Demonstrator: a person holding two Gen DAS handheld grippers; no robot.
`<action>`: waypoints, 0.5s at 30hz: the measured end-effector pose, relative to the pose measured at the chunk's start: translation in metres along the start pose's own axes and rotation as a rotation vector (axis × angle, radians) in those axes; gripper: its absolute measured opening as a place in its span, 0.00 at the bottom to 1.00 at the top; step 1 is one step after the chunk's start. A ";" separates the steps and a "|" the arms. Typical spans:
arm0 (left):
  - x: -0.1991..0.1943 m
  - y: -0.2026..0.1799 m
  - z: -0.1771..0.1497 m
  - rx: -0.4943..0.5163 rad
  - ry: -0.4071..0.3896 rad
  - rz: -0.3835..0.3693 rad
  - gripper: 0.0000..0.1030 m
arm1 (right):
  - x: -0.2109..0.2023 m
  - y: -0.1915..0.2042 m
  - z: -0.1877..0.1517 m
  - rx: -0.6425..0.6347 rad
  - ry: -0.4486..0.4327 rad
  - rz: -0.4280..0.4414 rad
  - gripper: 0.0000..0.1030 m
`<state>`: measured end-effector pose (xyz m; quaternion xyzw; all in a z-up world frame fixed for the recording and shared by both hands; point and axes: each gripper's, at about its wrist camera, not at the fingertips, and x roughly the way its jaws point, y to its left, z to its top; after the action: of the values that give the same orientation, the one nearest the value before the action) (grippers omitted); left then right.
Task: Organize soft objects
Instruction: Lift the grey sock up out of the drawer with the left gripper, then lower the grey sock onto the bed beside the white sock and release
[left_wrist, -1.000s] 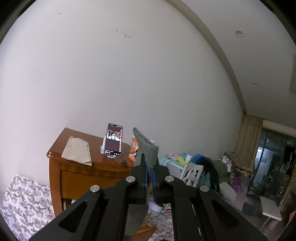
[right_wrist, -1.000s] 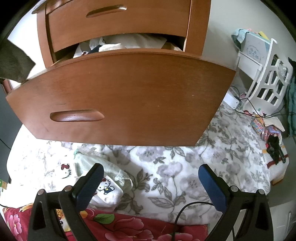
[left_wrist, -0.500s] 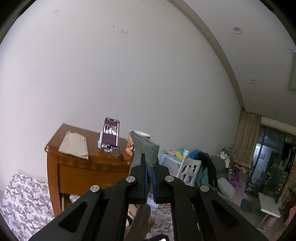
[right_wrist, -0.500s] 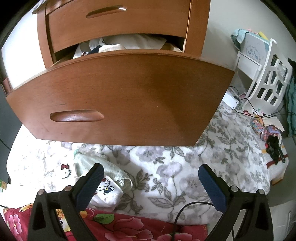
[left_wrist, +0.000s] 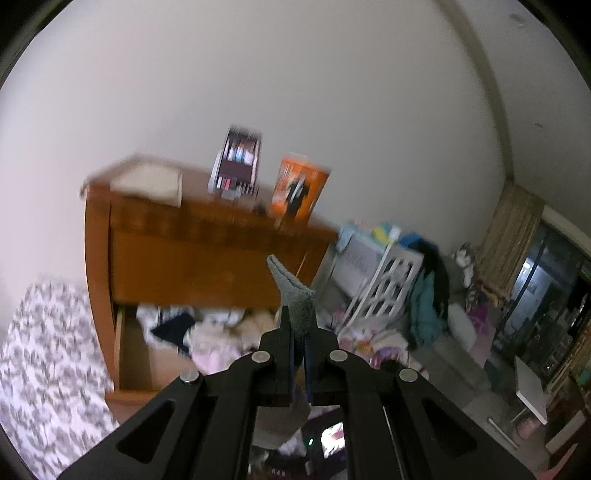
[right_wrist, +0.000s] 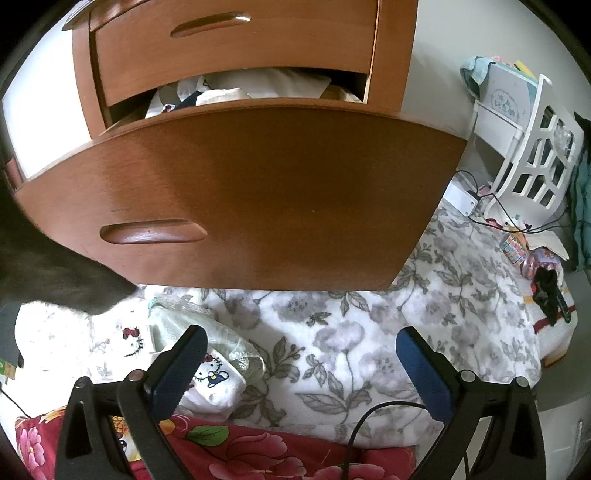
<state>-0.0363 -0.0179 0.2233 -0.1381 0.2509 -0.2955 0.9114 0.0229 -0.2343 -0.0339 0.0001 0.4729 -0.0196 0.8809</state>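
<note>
My left gripper (left_wrist: 297, 322) is shut on a grey sock (left_wrist: 292, 295); one end sticks up past the fingertips and the rest hangs below the jaws. It hovers in front of the wooden dresser (left_wrist: 184, 240), above the open drawer (left_wrist: 133, 354) full of jumbled clothes (left_wrist: 207, 332). My right gripper (right_wrist: 299, 350) is open over a floral blanket (right_wrist: 351, 332), with nothing between its fingers. Small white cartoon-cat garments (right_wrist: 212, 373) lie by its left finger. The drawer front (right_wrist: 240, 192) stands just beyond, with clothes (right_wrist: 251, 86) showing behind it.
On the dresser top stand a phone on a stand (left_wrist: 239, 162), an orange carton (left_wrist: 300, 188) and a folded beige cloth (left_wrist: 151, 181). A white rack (right_wrist: 535, 155) with cables is on the right. A dark blurred shape (right_wrist: 55, 280) covers the right wrist view's left edge.
The left gripper with the sock has dropped and tipped down, so the open drawer has come into view. A dark shape has entered the right wrist view's left edge. The right gripper has stayed still.
</note>
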 end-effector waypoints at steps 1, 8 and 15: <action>0.008 0.004 -0.007 -0.013 0.031 0.010 0.03 | 0.000 0.000 0.000 0.001 0.000 0.001 1.00; 0.049 0.032 -0.053 -0.097 0.177 0.083 0.03 | 0.000 -0.001 0.000 0.005 0.001 0.005 1.00; 0.075 0.048 -0.081 -0.110 0.267 0.170 0.03 | 0.000 -0.001 0.000 0.002 0.001 0.004 1.00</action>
<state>-0.0050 -0.0338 0.1079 -0.1257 0.3965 -0.2188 0.8827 0.0231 -0.2348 -0.0341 0.0021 0.4732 -0.0184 0.8808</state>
